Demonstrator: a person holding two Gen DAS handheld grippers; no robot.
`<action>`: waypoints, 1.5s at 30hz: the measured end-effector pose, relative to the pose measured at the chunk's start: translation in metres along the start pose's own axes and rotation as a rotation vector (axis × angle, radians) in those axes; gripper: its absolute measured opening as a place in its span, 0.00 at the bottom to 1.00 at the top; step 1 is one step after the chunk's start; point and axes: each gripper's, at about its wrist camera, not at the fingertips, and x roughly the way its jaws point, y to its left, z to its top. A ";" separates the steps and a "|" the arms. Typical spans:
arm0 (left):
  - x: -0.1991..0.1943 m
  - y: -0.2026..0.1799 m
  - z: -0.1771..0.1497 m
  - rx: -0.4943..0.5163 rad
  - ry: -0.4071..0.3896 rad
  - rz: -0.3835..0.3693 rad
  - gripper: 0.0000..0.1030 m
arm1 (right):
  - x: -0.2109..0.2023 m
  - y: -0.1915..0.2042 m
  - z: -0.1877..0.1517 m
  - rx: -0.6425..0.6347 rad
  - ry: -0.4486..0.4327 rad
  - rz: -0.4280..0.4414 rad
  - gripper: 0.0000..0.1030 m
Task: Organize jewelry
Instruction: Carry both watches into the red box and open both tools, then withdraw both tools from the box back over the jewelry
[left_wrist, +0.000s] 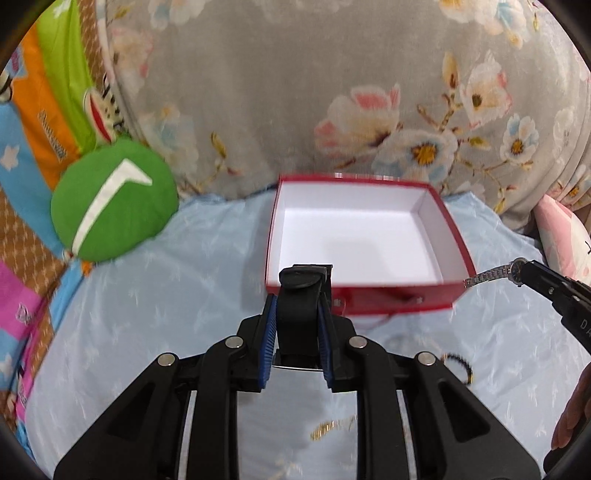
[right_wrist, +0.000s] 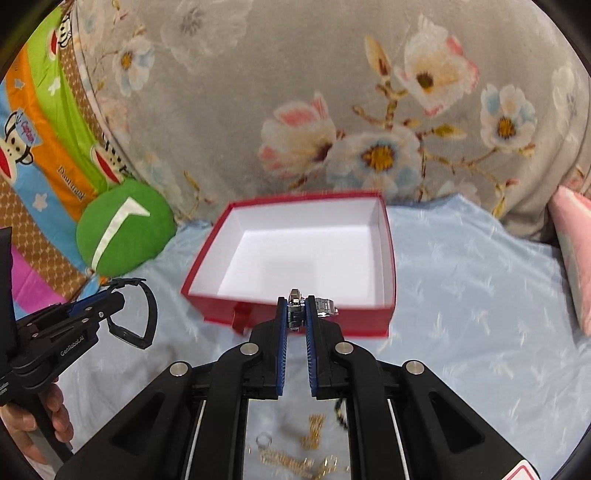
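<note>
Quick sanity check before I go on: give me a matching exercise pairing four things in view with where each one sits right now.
Things:
1. black strap watch
2. silver metal-link watch
3. open red cardboard box with white lining
4. loose gold chain jewelry

Places:
A. on the light blue bedspread, near side, below the grippers
B. clamped in the right gripper
C. on the bedspread ahead of both grippers, nothing inside
D. clamped in the left gripper

Pairs: 1-D, 2-B, 3-C, 4-A
</note>
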 end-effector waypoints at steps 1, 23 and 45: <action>0.002 -0.001 0.009 0.003 -0.011 0.001 0.19 | 0.002 0.000 0.009 -0.004 -0.012 -0.006 0.08; 0.145 -0.051 0.074 0.074 0.029 0.005 0.20 | 0.129 -0.017 0.065 -0.001 0.056 -0.073 0.02; 0.174 -0.058 0.050 0.082 0.025 0.057 0.73 | 0.151 -0.022 0.036 0.018 0.098 -0.111 0.10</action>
